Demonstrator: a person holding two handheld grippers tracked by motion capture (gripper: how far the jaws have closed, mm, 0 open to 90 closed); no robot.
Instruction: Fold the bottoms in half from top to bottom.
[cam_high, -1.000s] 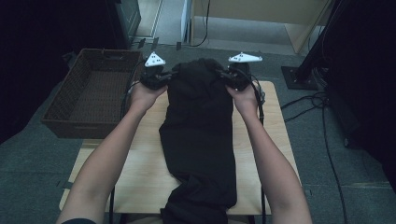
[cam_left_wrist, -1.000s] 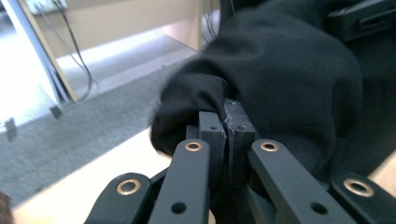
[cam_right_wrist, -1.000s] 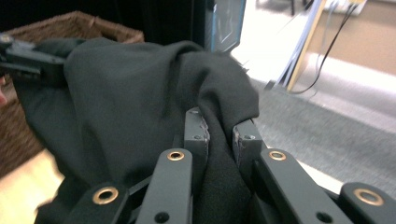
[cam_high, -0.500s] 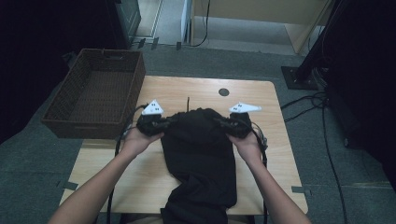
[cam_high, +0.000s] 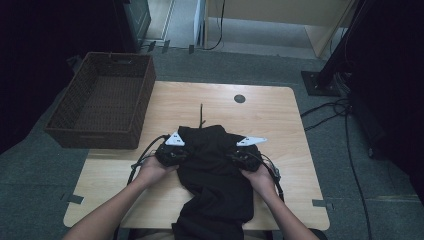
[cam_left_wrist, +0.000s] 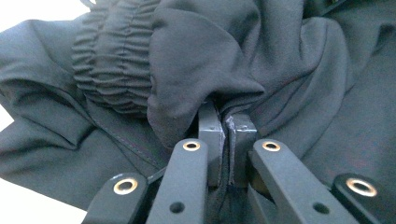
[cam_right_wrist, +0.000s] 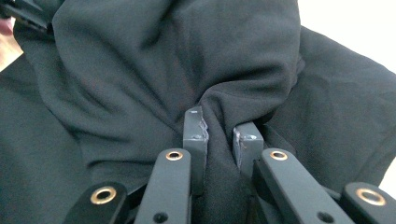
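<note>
Basket (cam_high: 102, 100) sits at approx 10 o'clock off the table (cam_high: 280, 125), well apart from the work and w/ nothing visible inside.

Left tongs (cam_high: 172, 154) are pinching the black garment (cam_high: 215, 170) at its 9 o'clock edge; the left gripper view shows the jaws pressed nearly together w/ a fold of cloth (cam_left_wrist: 224, 93) between them, and a gathered elastic band (cam_left_wrist: 112, 60) just beside the grip at approx 11 o'clock.

The garment lies mid-table, long axis running 12 to 6, w/ the near end hanging over the table's front edge toward the person. A thin drawstring (cam_high: 201, 114) pokes out at 12 o'clock.

Right tongs (cam_high: 243, 156) are pinching the opposite, 3 o'clock edge; the right gripper view shows its jaws a bit wider apart but w/ cloth (cam_right_wrist: 219, 121) bunched between them.

Key relation: both tongs hold the folded top edge level w/ each other, one per side, so the fold line runs 9 to 3, across the long axis. Neither hand is nearer; the next move likely needs both moving together, prob. toward 6 o'clock.
</note>
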